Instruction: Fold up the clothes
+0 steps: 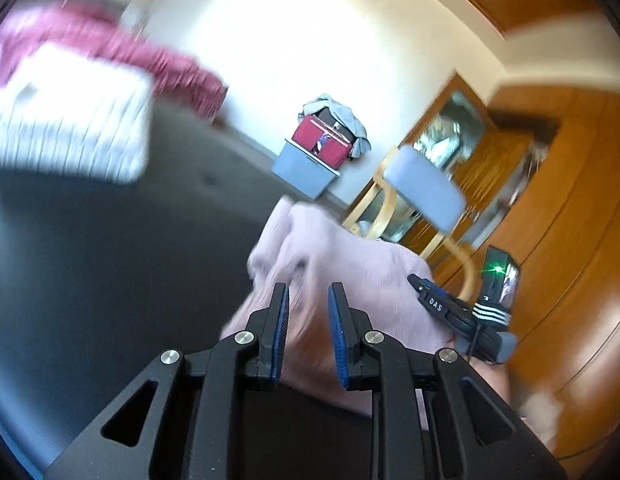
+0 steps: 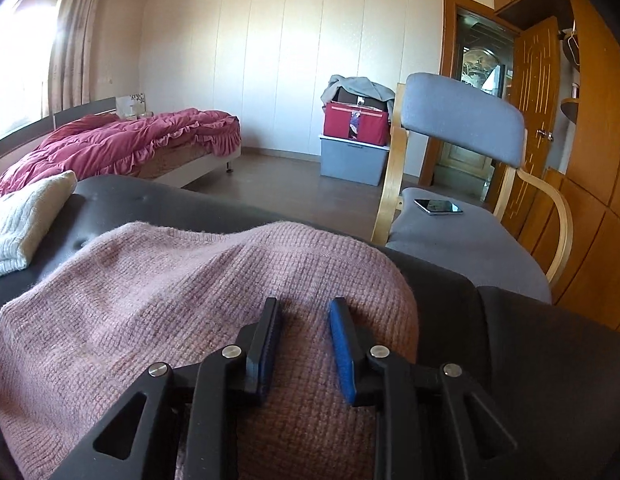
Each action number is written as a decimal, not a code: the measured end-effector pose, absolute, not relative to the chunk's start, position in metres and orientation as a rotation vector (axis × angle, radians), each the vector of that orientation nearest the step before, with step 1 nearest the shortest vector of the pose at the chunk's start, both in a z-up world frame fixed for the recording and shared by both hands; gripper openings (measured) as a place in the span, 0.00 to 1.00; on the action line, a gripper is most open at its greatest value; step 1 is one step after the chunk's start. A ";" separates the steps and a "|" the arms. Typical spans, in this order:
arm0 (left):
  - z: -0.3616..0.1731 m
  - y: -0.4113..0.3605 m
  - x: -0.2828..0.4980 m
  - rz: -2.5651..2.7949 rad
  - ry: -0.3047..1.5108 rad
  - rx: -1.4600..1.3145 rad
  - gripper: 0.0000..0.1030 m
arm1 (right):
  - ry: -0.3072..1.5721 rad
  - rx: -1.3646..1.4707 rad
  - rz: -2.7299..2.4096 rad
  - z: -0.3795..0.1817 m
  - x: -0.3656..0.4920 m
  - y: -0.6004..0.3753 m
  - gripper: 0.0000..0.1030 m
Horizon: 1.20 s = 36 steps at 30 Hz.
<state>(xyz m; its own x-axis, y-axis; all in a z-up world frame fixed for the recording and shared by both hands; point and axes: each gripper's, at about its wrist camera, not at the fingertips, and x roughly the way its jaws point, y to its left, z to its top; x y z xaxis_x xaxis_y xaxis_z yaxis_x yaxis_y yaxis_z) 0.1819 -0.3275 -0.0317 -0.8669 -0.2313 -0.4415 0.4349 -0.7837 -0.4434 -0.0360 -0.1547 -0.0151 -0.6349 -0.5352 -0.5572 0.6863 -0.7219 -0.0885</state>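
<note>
**A:** Pink knit, loosely woven: the pink sweater [image 2: 198, 300] lies spread on the dark bench [image 2: 530, 344], directly under and ahead of the right gripper [image 2: 304, 306]. That gripper's fingers [image 2: 342, 336] stand apart with nothing between them, the tips resting on or just above the knit; I can't tell which.

**B:** And the left gripper [image 1: 308, 292]?

**A:** Also spread, gripping nothing. The sweater [image 1: 350, 264] is bunched just beyond its fingertips, and the right gripper's own body [image 1: 458, 312] shows past the right finger, close to the cloth.

**B:** What worries you?

**A:** Two things, as I judge it. The knit is thick and soft, so a pinch from above may catch only the top layer, and the fold would drag crooked. Also, the left view is heavily smeared, which suggests fast motion; closing while swinging could miss the edge or rumple the flat part.

**B:** The neighbours?

**A:** A folded white knit [image 2: 26, 224] sits well off the left finger's side on the bench. A wide sweep could nudge it.

**B:** What does each view give that the other lacks?

**A:** The right view is sharp: it shows the sweater's full spread, the grey armchair [image 2: 462, 128] beyond the right finger, and a phone [image 2: 438, 206] on its seat. The left view alone shows the other gripper and the raised bunch of cloth, but it hides the phone and blurs the white knit [image 1: 70, 120].
</note>
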 end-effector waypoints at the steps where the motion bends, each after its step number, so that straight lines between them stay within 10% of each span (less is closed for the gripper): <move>1: -0.026 -0.326 0.183 -2.615 0.745 0.513 0.21 | 0.385 0.662 -2.319 -0.015 -0.037 -0.156 0.26; 16: -0.071 -0.353 0.060 -2.488 0.232 0.975 0.22 | 0.311 0.660 -2.266 -0.011 -0.039 -0.147 0.32; 36: -0.075 -0.372 0.074 -2.558 0.430 0.934 0.22 | 0.462 0.537 -2.301 -0.001 0.002 -0.134 0.35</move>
